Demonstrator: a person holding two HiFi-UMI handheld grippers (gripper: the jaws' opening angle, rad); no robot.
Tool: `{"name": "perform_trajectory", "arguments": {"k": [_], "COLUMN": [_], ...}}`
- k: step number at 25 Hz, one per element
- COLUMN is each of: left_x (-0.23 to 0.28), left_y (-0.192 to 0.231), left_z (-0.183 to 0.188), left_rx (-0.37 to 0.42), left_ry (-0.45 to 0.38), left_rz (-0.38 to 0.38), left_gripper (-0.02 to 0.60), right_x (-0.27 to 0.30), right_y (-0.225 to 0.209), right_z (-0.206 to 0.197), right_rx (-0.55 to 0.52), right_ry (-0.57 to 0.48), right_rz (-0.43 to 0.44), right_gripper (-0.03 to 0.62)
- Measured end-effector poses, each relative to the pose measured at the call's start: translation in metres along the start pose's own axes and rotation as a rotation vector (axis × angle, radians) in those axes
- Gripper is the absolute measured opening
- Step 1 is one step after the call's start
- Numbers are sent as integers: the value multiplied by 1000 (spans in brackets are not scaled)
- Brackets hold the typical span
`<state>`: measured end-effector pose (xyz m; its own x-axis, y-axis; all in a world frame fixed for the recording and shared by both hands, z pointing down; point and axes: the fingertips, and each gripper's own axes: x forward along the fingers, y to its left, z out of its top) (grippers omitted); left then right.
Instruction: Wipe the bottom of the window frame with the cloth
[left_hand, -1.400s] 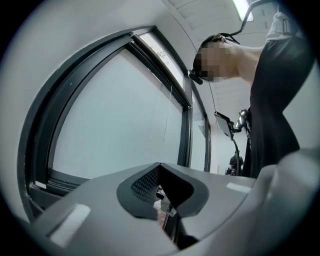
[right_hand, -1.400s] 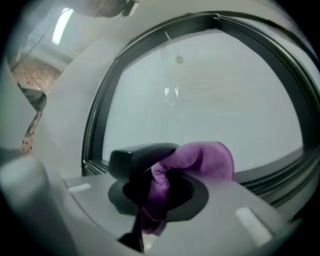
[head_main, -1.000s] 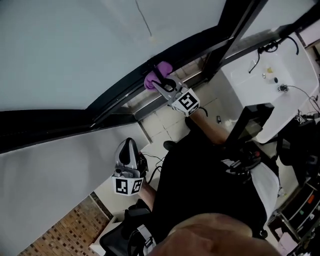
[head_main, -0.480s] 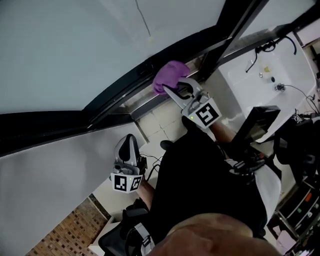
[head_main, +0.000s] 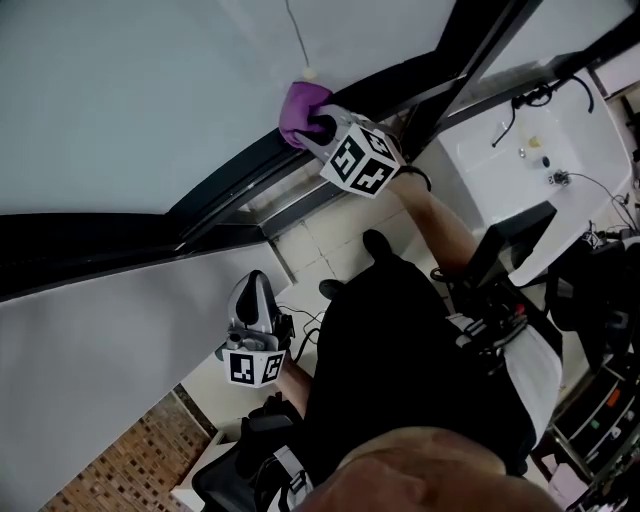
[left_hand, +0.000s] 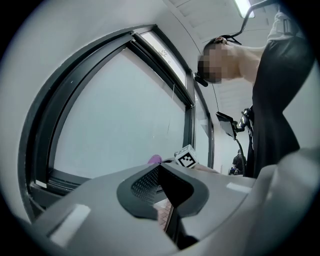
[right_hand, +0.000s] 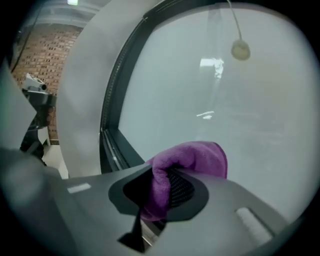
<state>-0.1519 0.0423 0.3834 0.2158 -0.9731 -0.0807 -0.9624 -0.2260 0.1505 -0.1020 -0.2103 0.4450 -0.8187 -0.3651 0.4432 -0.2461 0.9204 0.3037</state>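
Right gripper (right_hand: 161, 194) clamped on purple cloth (right_hand: 192, 157), bunched end toward the pane (right_hand: 260, 110); left gripper (left_hand: 161, 186) closed, empty.

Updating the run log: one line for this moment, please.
right tool: shut on cloth | cloth: at bottom frame, by glass | left tool: shut, empty, low

white table (head_main: 480, 170) with black cables (head_main: 530, 97); brick patterned surface (head_main: 130, 460) at lower left.
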Motion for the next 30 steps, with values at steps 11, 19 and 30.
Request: {"name": "perform_trajectory", "arguments": {"k": [11,19,30], "left_x": [21,26,9], "left_y": [-1,-20,-8], "left_z": [-10,-5,-3], "left_rx": [-9,28,24], "left_ry": [27,58,62], "left_rz": [-84,-72,22], "left_gripper": [-9,-9,-9], "right_x": [-78,-52,-10], "right_y": [113,-4,-48], "right_z": [-84,-48,-55], "right_rx": [231,156,-31], "right_ry": [-50,-257,-212], "right_rz": [201,-27,-196], "right_gripper": [63,69,67]}}
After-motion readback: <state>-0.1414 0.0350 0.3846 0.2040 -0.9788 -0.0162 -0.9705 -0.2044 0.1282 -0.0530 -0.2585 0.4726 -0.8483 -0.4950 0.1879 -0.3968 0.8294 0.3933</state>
